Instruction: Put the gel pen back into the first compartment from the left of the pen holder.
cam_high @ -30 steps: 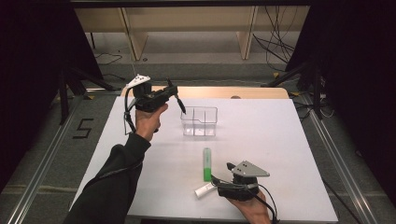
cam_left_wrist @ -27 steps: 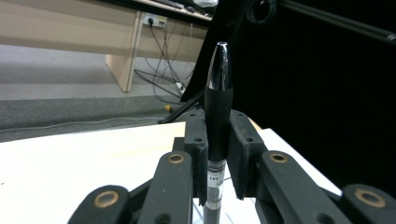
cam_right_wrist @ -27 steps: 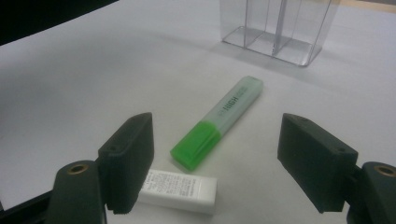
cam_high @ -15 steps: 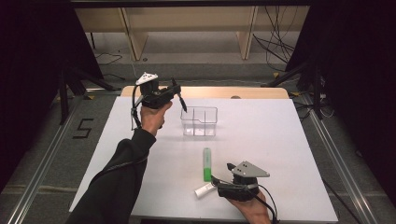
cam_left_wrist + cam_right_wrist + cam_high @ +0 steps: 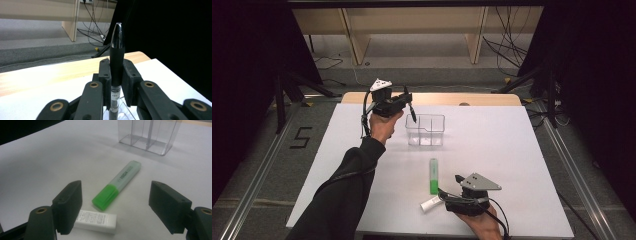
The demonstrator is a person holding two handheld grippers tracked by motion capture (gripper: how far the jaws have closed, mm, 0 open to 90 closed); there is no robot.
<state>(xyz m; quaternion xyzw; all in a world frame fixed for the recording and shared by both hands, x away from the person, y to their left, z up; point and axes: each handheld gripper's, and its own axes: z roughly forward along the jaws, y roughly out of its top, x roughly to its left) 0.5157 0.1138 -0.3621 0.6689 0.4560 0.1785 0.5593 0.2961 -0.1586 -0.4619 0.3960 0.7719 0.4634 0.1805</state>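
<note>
— White tabletop [image 5: 512, 150] over a wooden table, dark curtains either side, cables on the floor behind. What's my left gripper doing?

— Left gripper [image 5: 404, 102] is raised just left of the clear acrylic organizer [image 5: 426, 130], jaws clamped on a black pen [image 5: 116, 62]. Left gripper view has the pen standing between the pads, tapered tip pointing away from the camera. From above, the pen slants down toward the organizer's left edge, not inside it.

— And my right?

— Right gripper [image 5: 452, 192] sits low at the near edge, jaws spread wide, gripping nothing. Ahead of them lie a green highlighter [image 5: 117, 184] and a white eraser [image 5: 96, 220], which lies at the highlighter's green end; I can't tell if they touch.
</note>
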